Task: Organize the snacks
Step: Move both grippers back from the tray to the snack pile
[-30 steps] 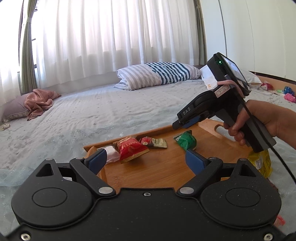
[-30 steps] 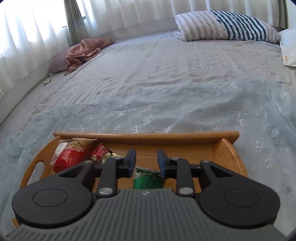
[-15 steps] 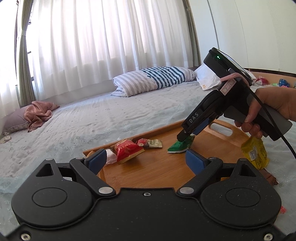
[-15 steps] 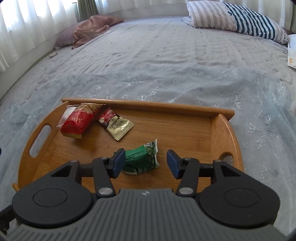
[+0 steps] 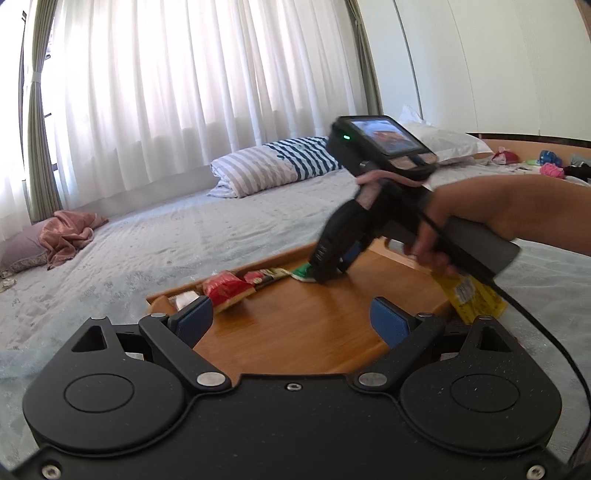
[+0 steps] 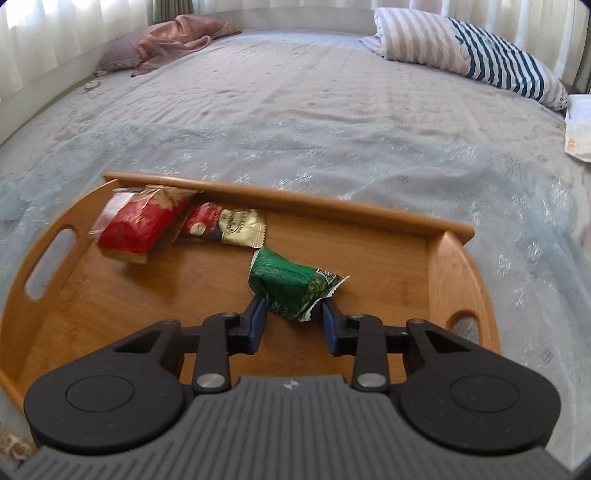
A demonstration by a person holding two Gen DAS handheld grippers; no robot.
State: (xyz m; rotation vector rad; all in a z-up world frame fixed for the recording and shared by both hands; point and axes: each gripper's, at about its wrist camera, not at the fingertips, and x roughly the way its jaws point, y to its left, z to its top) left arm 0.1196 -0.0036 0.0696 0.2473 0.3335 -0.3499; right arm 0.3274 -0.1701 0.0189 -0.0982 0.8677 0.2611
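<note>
A wooden tray [image 6: 369, 258] lies on the bed. On it are a red packet [image 6: 136, 229], a red and gold sachet [image 6: 225, 227] and a green packet [image 6: 288, 284]. My right gripper [image 6: 293, 314] points down at the tray. Its jaws are closing, with the near end of the green packet between the pads; I see no squeeze on it. In the left wrist view a hand holds the right gripper [image 5: 325, 273] over the green packet [image 5: 303, 272]. My left gripper [image 5: 291, 319] stands open and empty over the tray's near part [image 5: 314, 325].
A yellow packet [image 5: 469, 295] lies at the tray's right side under the hand. A striped pillow [image 6: 480, 59] and a pink cloth [image 6: 177, 33] lie far off on the grey bedspread. Small colourful items [image 5: 550, 170] sit at the far right.
The right gripper's jaws widened, the green packet came to rest on the tray, and the jaws have now narrowed around its near end. The gripper tilted further down.
</note>
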